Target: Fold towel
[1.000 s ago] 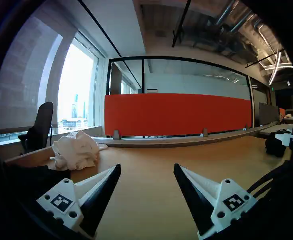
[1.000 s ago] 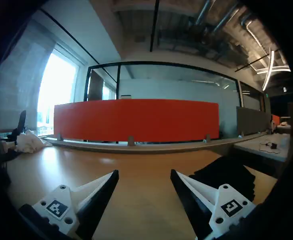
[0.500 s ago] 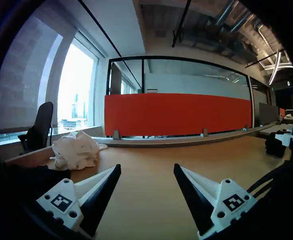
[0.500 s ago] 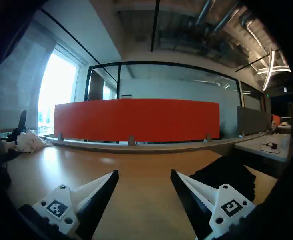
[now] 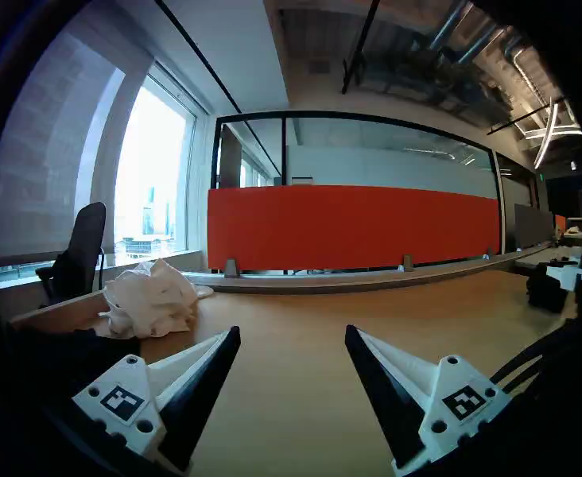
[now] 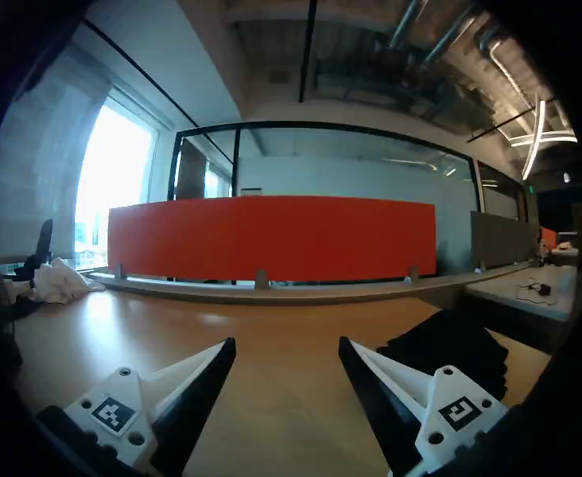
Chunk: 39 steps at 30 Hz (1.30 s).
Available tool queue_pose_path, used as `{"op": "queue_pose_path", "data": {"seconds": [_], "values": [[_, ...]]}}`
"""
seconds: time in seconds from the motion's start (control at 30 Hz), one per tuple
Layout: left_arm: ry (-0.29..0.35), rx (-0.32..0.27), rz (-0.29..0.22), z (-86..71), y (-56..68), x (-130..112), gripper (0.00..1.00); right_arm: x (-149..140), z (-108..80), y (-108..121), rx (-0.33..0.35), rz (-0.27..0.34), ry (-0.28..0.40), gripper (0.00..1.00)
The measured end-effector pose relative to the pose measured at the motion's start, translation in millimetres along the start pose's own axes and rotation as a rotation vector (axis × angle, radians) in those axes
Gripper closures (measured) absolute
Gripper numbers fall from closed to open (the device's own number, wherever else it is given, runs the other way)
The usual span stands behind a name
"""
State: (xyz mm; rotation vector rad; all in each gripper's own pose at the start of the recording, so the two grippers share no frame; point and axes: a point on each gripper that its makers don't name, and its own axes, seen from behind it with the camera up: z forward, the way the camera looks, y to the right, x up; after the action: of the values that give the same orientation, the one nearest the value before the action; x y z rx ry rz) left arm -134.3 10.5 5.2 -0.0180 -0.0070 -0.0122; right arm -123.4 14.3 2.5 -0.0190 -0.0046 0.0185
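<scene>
A crumpled white towel (image 5: 149,300) lies in a heap on the wooden table (image 5: 307,318), to the far left in the left gripper view. My left gripper (image 5: 292,334) hovers low over the table, open, with nothing between its fingers; the towel is ahead and to its left. The same white towel (image 6: 59,283) appears small at the far left in the right gripper view. My right gripper (image 6: 287,343) is open and empty over the bare table (image 6: 275,326).
A stack of folded black cloth (image 6: 448,345) lies just right of my right gripper. An orange divider panel (image 5: 353,226) runs along the table's far edge. An office chair (image 5: 78,254) stands by the window at left. Another dark cloth (image 5: 60,354) lies at lower left.
</scene>
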Motion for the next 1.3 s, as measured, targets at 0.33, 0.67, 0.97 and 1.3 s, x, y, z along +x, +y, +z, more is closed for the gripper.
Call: {"op": "queue_pose_path", "data": {"seconds": [0.33,0.67,0.97,1.3], "values": [[0.000,0.000,0.000,-0.6,-0.1,0.4,0.02,-0.3,0.2,-0.4,0.000,0.000,0.000,0.00],[0.000,0.000,0.000,-0.9,-0.1,1.2,0.02,-0.1,-0.2,-0.5,0.000,0.000,0.000,0.00],[-0.001,0.000,0.000,-1.4,-0.4,3.1,0.02,-0.1,-0.2,-0.4,0.000,0.000,0.000,0.00],[-0.002,0.000,-0.002,-1.9,-1.0,5.0,0.02,0.3,-0.2,-0.4,0.000,0.000,0.000,0.00]]}}
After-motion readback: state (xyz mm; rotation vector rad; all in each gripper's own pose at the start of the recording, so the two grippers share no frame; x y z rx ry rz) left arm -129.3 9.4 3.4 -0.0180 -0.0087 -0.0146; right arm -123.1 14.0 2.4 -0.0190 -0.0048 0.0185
